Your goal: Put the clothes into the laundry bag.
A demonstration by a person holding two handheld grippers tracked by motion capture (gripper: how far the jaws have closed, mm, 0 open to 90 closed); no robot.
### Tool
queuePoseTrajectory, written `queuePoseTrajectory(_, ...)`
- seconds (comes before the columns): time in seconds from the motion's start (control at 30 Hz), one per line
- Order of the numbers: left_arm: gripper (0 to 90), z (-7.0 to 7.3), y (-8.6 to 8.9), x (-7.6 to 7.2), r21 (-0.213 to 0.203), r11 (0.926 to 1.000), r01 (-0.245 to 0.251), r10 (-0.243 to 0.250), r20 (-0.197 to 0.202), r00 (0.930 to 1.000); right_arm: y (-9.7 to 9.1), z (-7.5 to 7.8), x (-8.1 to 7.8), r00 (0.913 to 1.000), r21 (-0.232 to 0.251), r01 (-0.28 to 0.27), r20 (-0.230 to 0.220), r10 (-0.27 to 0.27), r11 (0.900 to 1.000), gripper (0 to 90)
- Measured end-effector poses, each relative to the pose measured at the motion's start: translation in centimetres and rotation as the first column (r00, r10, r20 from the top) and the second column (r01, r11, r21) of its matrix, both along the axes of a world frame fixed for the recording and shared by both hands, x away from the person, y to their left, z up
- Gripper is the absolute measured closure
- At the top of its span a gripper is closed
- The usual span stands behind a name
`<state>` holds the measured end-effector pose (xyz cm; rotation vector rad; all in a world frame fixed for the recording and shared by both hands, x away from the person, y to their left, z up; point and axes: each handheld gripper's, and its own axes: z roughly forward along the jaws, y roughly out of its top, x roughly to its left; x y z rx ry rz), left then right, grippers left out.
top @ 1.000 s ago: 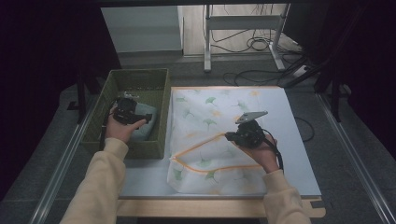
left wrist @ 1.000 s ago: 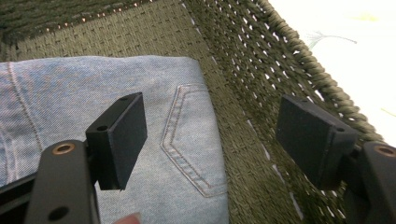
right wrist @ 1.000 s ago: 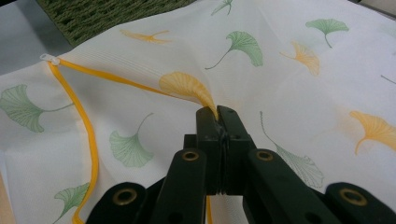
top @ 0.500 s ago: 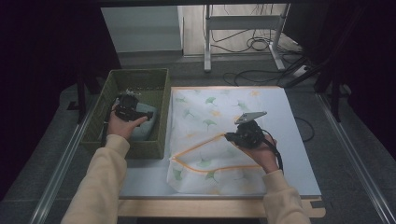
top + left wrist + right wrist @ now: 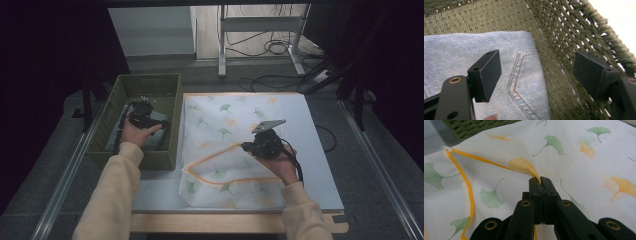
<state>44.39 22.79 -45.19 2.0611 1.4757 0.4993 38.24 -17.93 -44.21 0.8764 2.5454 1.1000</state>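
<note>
1. My right fingers (image 5: pixel 541 180) are clenched on a pinch of the thin leaf-print laundry bag (image 5: pixel 235 145) lying on the bench (image 5: pixel 320 165); it looks light, limp and slippery.
2. My left fingers (image 5: pixel 536 75) stand released over the folded jeans (image 5: pixel 474 55) in the green basket (image 5: pixel 150 82): soft, heavier; I'd grip the folded edge.

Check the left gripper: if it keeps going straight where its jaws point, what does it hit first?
Most likely the folded denim garment lying in the green woven basket. The left gripper stands open over the garment's edge by a stitched pocket; one pad sits over the basket's weave, so depth there is unclear.
</note>
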Motion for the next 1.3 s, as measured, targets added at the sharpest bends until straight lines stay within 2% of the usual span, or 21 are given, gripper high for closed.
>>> queuePoseTrajectory(0.17,22.5,-0.4,0.0,0.2,-0.009,0.9999,-0.007,0.007,-0.013,0.9999,0.0,-0.1,0.0,1.0000,0.000,0.002,0.000,-0.002,1.0000,87.8)
queuePoseTrajectory(0.33,22.4,-0.7,-0.1,0.4,0.001,0.9999,-0.012,0.012,-0.026,0.9996,0.0,-0.2,0.0,1.0000,-0.004,0.004,-0.005,-0.004,1.0000,87.8)
queuePoseTrajectory(0.73,22.1,-1.5,0.3,1.3,-0.004,0.9993,-0.038,0.038,-0.075,0.9964,0.0,-0.2,0.1,1.0000,-0.009,0.004,-0.003,-0.004,1.0000,87.8)
queuePoseTrajectory(1.03,21.3,-2.1,0.2,1.9,0.036,0.9987,-0.037,0.041,-0.129,0.9908,0.0,-0.1,0.0,1.0000,-0.007,0.004,0.004,-0.004,1.0000,87.8)
queuePoseTrajectory(1.3,20.8,-2.3,0.3,2.1,0.033,0.9986,-0.040,0.044,-0.140,0.9891,0.0,-0.1,0.0,1.0000,-0.008,0.005,0.004,-0.004,1.0000,87.8)
